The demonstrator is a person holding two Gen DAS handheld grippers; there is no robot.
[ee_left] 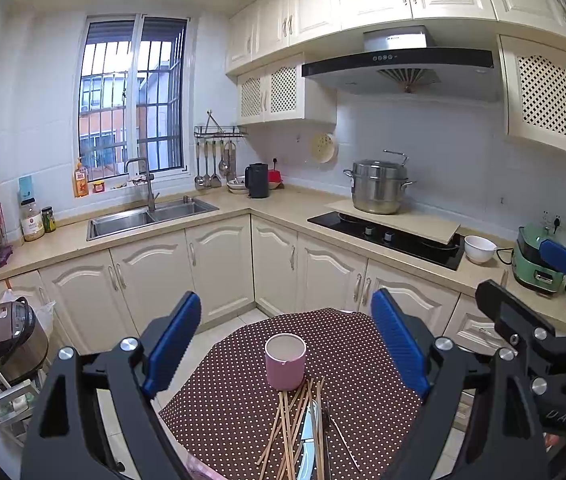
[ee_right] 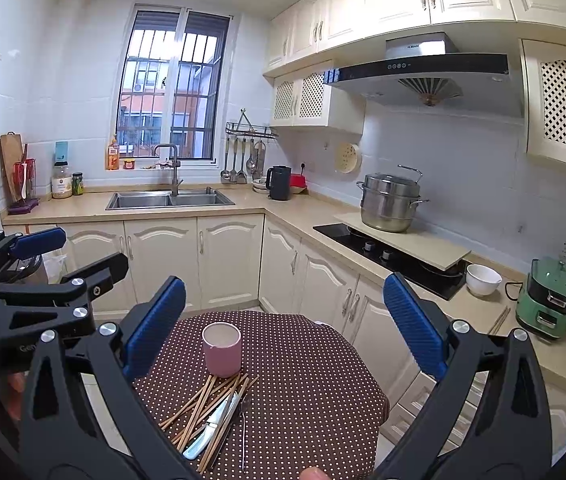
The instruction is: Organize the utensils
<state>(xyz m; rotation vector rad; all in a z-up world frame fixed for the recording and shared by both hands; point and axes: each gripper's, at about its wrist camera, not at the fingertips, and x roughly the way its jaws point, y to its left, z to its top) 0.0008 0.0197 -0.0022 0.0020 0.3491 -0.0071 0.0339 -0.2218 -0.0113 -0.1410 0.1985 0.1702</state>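
A pink cup stands upright and empty on a small table with a brown polka-dot cloth. Just in front of it lies a loose pile of wooden chopsticks, with a white-handled knife and a thin metal utensil among them. My left gripper is open, held above the table with the cup between its blue pads. My right gripper is also open and empty, above the same cup and pile, a little to the right of them. The left gripper shows at the left edge of the right wrist view.
Cream cabinets run in an L behind the table, with a steel sink, a black hob carrying a steel steamer pot, a white bowl and a green appliance. A rice cooker stands on a rack at the left.
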